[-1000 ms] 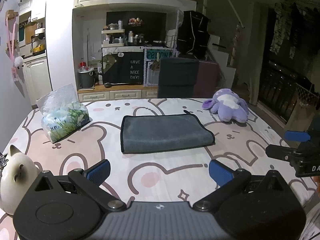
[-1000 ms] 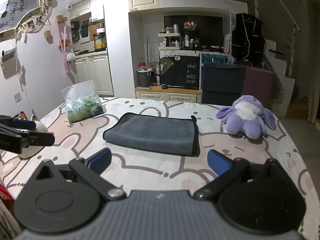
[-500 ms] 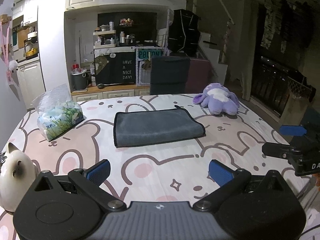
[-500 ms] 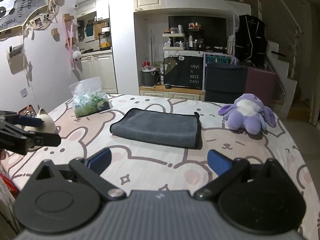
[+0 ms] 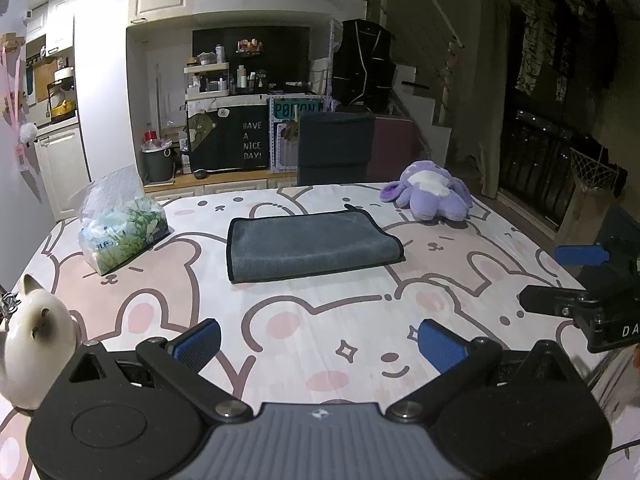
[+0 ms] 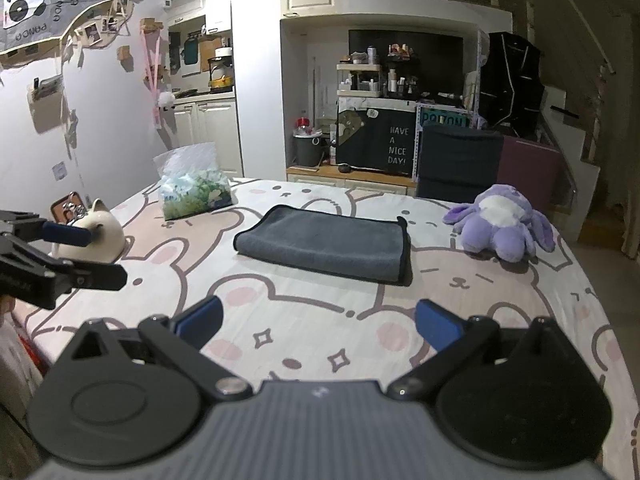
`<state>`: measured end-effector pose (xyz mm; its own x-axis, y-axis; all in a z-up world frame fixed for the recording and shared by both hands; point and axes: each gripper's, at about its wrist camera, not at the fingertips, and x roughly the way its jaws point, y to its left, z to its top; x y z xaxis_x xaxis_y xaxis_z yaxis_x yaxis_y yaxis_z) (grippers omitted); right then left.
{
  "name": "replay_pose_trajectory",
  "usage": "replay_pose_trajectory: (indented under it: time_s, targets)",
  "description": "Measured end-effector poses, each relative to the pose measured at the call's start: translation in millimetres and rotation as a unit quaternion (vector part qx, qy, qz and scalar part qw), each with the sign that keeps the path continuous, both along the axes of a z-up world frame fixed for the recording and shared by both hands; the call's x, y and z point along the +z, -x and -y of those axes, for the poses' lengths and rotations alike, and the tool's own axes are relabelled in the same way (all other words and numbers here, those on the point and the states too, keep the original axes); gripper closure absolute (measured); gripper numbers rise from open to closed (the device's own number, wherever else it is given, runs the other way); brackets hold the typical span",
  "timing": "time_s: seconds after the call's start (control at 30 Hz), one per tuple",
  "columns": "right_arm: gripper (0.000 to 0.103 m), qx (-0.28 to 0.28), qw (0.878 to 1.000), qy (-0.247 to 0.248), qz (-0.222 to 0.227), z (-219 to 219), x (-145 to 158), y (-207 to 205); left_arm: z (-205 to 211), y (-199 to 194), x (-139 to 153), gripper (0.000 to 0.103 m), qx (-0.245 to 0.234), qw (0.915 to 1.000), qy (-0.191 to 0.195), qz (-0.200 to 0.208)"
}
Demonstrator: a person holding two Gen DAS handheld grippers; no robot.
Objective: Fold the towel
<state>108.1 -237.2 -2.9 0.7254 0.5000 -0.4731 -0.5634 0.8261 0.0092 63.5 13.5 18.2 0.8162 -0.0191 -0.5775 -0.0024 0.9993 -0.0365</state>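
A dark grey towel (image 5: 310, 246) lies folded into a flat rectangle in the middle of the table, also in the right wrist view (image 6: 326, 242). My left gripper (image 5: 320, 346) is open and empty, held above the table's near side, well short of the towel. My right gripper (image 6: 316, 326) is open and empty, also back from the towel. Each gripper shows at the edge of the other's view: the right one (image 5: 576, 280) at the right, the left one (image 6: 68, 256) at the left.
The table has a pink bear-print cloth (image 5: 320, 328). A tissue pack (image 5: 120, 232) lies at the far left, a white cat figurine (image 5: 36, 340) at the near left, a purple plush toy (image 5: 430, 196) at the far right. A dark chair (image 5: 336, 148) stands behind the table.
Both grippers have pulled back and up from the towel, which now looks smaller and farther off. The towel has not moved. Both grippers stay open.
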Motion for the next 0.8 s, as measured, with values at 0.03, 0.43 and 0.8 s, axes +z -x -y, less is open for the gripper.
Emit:
replay_pose_trajectory:
  time_s: [0.03, 0.43, 0.8]
  targets:
    - [0.0, 0.0, 1.0, 0.002, 0.0, 0.2, -0.4, 1.6, 0.0, 1.3, -0.1, 0.0, 0.001, 1.0, 0.0, 0.0]
    - [0.0, 0.007, 1.0, 0.003, 0.018, 3.1, -0.4, 17.2, 4.4, 15.2, -3.0, 0.0, 0.001, 0.9999, -0.008, 0.006]
    - [0.0, 0.009, 1.0, 0.01, -0.005, 4.2, -5.2, 18.9, 5.6, 20.3, -7.4, 0.0, 0.002, 1.0, -0.005, 0.007]
